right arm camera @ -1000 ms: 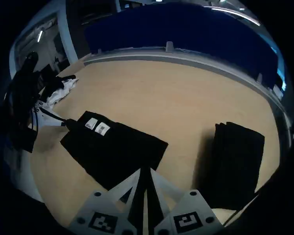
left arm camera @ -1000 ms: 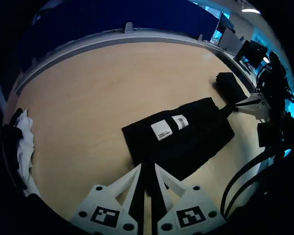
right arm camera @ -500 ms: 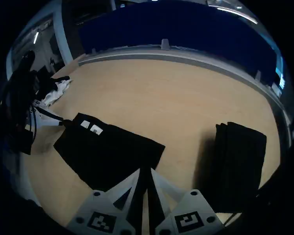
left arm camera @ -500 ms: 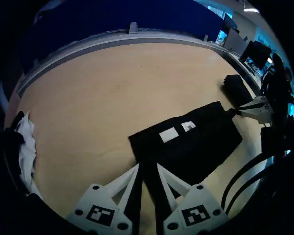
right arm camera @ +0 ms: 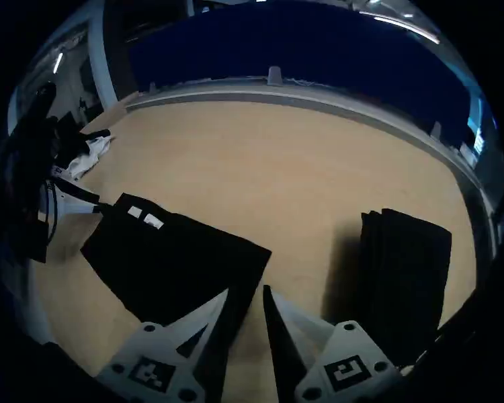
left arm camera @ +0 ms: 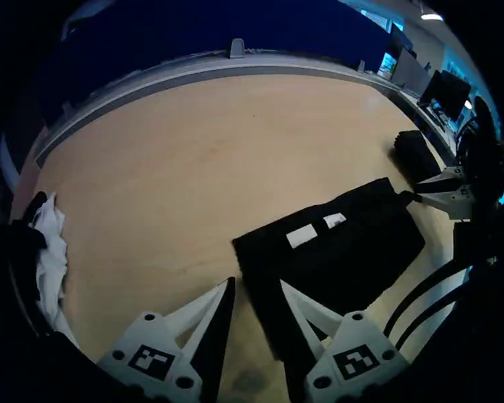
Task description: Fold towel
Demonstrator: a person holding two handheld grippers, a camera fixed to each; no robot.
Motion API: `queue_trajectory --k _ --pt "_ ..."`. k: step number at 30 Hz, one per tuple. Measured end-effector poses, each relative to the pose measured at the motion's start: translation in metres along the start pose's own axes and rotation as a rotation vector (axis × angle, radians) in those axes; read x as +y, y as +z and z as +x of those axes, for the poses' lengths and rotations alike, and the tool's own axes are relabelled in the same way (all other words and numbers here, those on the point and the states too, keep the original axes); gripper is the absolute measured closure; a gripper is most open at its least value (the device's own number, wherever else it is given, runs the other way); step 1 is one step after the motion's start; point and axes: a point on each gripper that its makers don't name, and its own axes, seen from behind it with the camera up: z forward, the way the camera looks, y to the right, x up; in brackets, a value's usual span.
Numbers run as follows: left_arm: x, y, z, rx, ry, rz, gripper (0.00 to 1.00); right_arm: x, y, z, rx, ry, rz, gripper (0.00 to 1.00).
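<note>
1. Judging by how things lie, one fold looks complete. The black fabric towel (left arm camera: 332,252) rests flat as a rectangle on the pale wooden table (left arm camera: 185,148), with its two white labels (left arm camera: 301,236) facing up.
2. The left gripper (left arm camera: 255,292) has its fingers spread wide and grasps nothing, poised at one near corner of the towel. The right gripper (right arm camera: 245,299) is likewise released, its tips just short of the opposite corner with bare table between them.
3. The next move probably calls for a fresh pinch on two corners of one edge to fold the towel again, or a lift across to the pile. Either way each pinch should catch every layer, or the fold may slip open.
4. A stack of folded black cloths (right arm camera: 403,269) sits near the towel on the right gripper's side, not touching it. A crumpled white cloth (left arm camera: 47,248) lies at the table's edge on the left gripper's side, well apart.
5. Nothing rests on the towel or between it and the stack, so the path looks unobstructed.
</note>
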Motion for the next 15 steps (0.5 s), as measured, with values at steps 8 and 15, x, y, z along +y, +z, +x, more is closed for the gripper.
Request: queue_trajectory --k 8,15 --pt "-0.012 0.003 0.007 0.012 -0.011 0.035 0.32 0.007 0.005 0.005 0.015 -0.006 -0.032 0.54" --pt "-0.020 -0.002 0.012 0.035 -0.011 0.064 0.06 0.006 0.003 0.007 0.025 -0.006 -0.026 0.02"
